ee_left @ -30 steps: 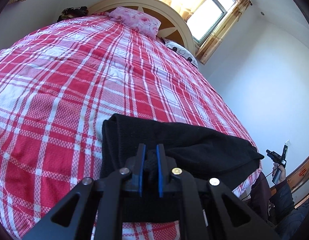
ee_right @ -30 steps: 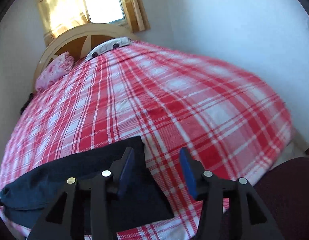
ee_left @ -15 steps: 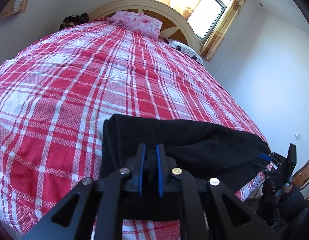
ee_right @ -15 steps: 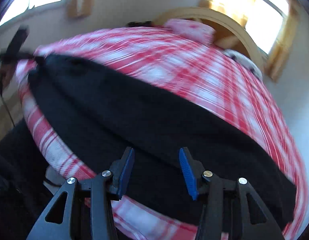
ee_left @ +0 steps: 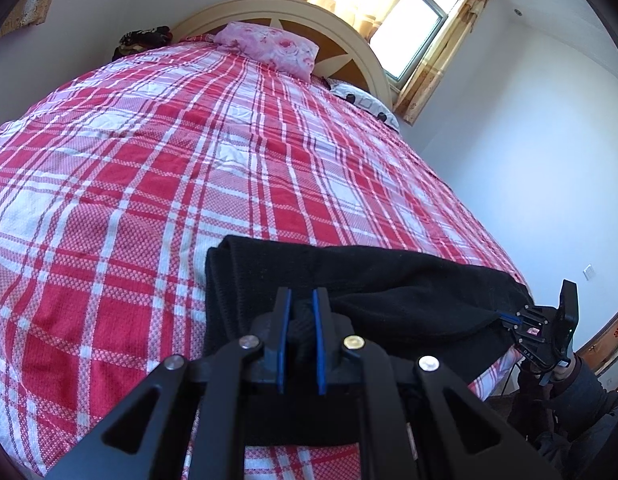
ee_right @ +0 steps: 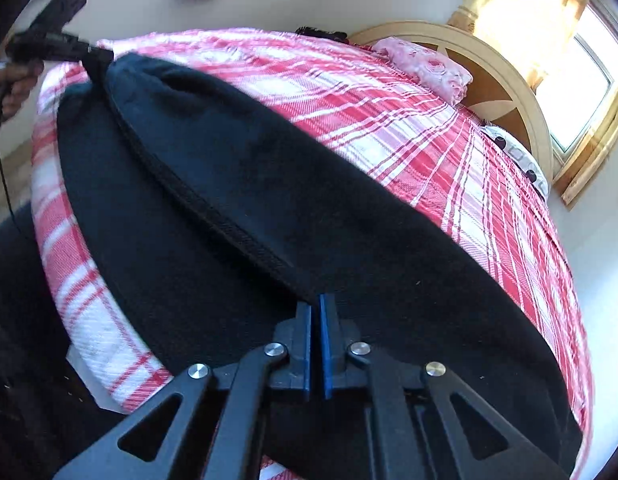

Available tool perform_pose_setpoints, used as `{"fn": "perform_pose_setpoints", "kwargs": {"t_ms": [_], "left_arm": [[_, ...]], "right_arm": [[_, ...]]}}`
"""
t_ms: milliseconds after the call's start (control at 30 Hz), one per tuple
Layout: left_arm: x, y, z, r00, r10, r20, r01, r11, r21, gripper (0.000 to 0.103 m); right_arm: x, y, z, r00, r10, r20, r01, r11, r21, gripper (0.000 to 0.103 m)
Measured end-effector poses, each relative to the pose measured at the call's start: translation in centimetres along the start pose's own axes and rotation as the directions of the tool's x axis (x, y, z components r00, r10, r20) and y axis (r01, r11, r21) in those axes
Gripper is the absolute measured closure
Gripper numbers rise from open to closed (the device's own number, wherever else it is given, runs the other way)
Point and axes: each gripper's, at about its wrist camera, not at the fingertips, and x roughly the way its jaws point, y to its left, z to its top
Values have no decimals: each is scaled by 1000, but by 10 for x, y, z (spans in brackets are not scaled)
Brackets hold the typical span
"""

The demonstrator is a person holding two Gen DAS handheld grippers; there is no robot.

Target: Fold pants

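Now the black pants [ee_right: 237, 184] lie stretched along the near edge of the bed [ee_left: 157, 168], already doubled lengthwise on the red plaid cover. A second ago the right gripper [ee_right: 315, 308] hung half open over bare cover; it has since swung to the far end and clamped its blue pads on the cloth. The left gripper [ee_left: 297, 304] stays pinched on a bunch of fabric at the other end. With both ends held, the next fold looks ready.

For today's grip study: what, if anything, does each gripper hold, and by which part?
Both hold the black pants lying on the bed: the left gripper pinches a bunched fold at one end, and the right gripper clamps the edge at the opposite end.
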Motion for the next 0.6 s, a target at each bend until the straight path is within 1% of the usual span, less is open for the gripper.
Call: {"fn": "perform_pose_setpoints", "kwargs": {"t_ms": [133,200,267,333,400,533,600], "left_arm": [[-14,-1,-2,1000,-8,11,8,1000,10,92],[-19,1,-8,1000,-6,6,6,1000,11,92],[-20,5,-16,1000,-6,-7,6,1000,6,92],[-18,9,-24,1000,-6,-21,6,1000,-7,92],[-18,11,-31,1000,-6,-25,5,1000,-18,92],[-25,11,-36,1000,-13,-9,12,1000,-22,92],[-25,11,-37,1000,-10,-7,10,1000,-11,92]], "right_arm": [[-25,1,3,999,25,30,-26,1000,11,100],[-37,7,-2,998,49,36,-50,999,6,100],[-41,15,-7,997,71,32,-71,997,-6,100],[-37,25,-14,998,58,22,-57,998,-28,100],[-24,23,-17,998,57,7,-57,998,-25,100],[-15,24,-23,998,66,-5,-66,998,-4,100],[-18,27,-27,998,69,-4,-69,998,0,100]]}}
